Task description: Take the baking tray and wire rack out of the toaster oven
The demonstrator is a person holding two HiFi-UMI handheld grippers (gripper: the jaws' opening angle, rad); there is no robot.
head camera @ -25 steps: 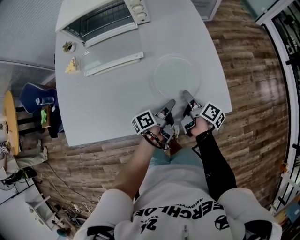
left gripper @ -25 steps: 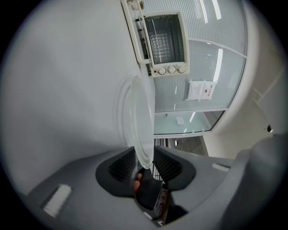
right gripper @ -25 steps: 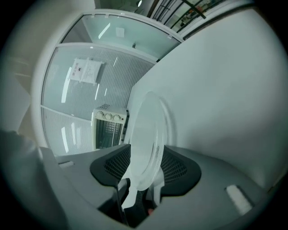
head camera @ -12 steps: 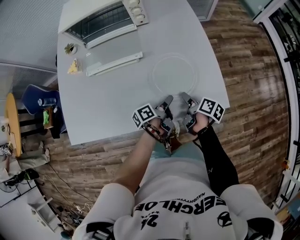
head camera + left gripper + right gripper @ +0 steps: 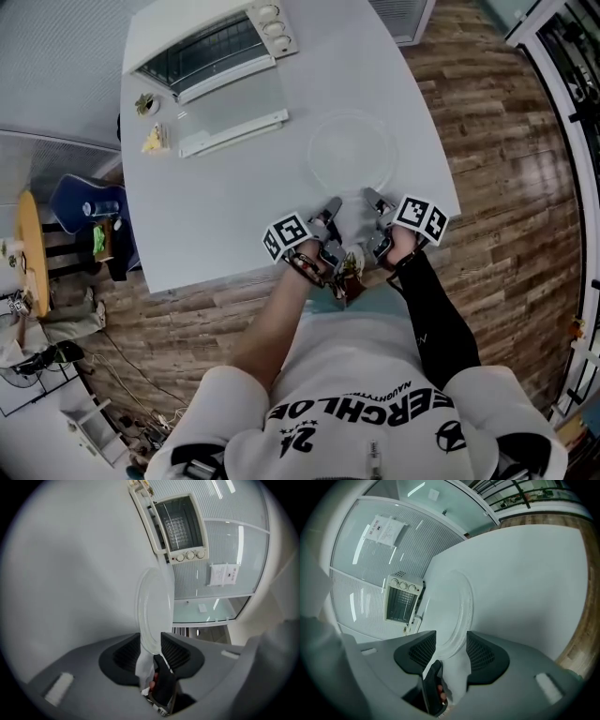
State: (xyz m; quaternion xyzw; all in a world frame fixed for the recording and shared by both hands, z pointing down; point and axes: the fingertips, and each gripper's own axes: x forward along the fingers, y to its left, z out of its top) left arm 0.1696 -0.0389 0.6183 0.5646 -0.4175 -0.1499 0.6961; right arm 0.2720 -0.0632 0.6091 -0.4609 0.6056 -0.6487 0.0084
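The white toaster oven (image 5: 211,37) stands at the table's far left corner. Its glass door (image 5: 230,111) lies open toward me. A wire rack (image 5: 178,527) shows inside the oven; I cannot make out the baking tray. Both grippers hover side by side at the table's front edge, far from the oven, just short of a clear round plate (image 5: 352,155). My left gripper (image 5: 330,211) is open; its jaws have just been opening and grip nothing. My right gripper (image 5: 375,204) is open too, with nothing gripped. Each gripper view shows the plate (image 5: 154,606) (image 5: 454,611) beyond its jaws.
A yellow scrap (image 5: 153,141) and a small dish (image 5: 145,103) lie left of the oven door. Beside the table's left edge stand a blue chair (image 5: 84,202) and a round wooden table (image 5: 28,253). Wooden floor (image 5: 506,187) surrounds the white table (image 5: 216,216).
Both grippers have turned slightly while staying at the table's front edge, their tips now a little nearer me than the plate's rim. Nothing was taken hold of.
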